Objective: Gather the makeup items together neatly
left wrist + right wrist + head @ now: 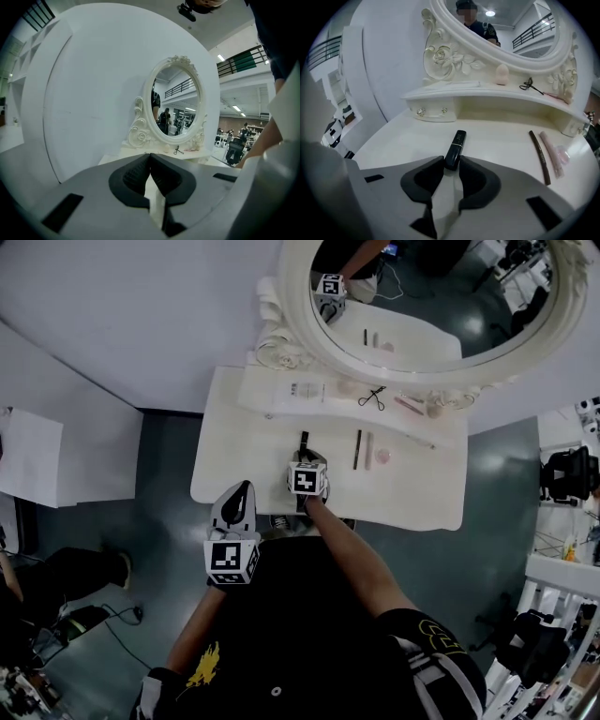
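Observation:
A black makeup tube (456,144) lies on the white dressing table (230,470), pointing at the mirror. My right gripper (451,162) is shut on its near end, a pad pressed on each side; in the head view this gripper (305,456) sits at mid table over the tube (304,439). To the right lie a brown pencil (539,154) and a pink stick (551,152), side by side, with a small pink item (382,457) next to them. My left gripper (242,491) hovers off the table's front left edge, jaws shut (150,157) and empty.
A raised shelf (440,89) under the oval mirror (300,329) carries a pink sponge (502,73), an eyelash curler (529,84) and a pink item (409,406) at its right end. The white wall stands behind. The table's front edge runs just ahead of my body.

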Demonstrator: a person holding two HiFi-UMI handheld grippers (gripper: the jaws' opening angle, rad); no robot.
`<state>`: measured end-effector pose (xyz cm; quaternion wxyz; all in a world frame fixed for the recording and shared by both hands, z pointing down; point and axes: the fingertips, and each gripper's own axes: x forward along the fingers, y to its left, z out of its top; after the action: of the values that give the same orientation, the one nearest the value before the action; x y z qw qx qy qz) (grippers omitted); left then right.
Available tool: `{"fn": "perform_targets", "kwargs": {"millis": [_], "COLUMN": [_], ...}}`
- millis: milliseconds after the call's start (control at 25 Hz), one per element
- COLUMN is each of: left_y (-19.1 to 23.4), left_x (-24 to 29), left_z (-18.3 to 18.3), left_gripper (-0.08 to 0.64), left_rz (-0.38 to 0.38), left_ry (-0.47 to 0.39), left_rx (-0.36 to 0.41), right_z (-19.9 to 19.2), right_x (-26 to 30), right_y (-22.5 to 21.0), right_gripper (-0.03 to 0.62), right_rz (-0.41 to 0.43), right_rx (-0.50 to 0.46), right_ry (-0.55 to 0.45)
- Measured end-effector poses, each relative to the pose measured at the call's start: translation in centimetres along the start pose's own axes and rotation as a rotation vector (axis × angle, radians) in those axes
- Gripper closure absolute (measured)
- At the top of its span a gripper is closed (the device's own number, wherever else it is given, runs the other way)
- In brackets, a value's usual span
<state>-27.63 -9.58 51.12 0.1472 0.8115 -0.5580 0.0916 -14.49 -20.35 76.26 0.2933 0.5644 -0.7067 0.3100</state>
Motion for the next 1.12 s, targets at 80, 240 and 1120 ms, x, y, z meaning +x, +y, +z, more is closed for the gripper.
{"fn": "perform_targets", "kwargs": {"millis": [80,240,1120], "left_y": [-0.3,-1.8,-5.9], "left_x": [0.4,1.2,3.0], "left_z": [0.0,0.0,-1.9], "left_gripper": [0.548,0.548,0.548], "left_rz": [-0.017,-0.068,-0.235], "left_ry": [0.004,0.015,0.127], "left_rx": [0.007,0.037,0.034], "right_z": [-0.1,0.3,-1.2], "right_x": [-0.4,-1.2,-6.1], "right_y": [-1.3,-4.4,-13.5], "right_gripper": [0.480,0.485,0.444], "right_rz": [-0.022,-0.070,-0.236], "right_rx": [0.042,0.090,-0.032], "right_ry": [-0.015,-0.045,-0.033]}}
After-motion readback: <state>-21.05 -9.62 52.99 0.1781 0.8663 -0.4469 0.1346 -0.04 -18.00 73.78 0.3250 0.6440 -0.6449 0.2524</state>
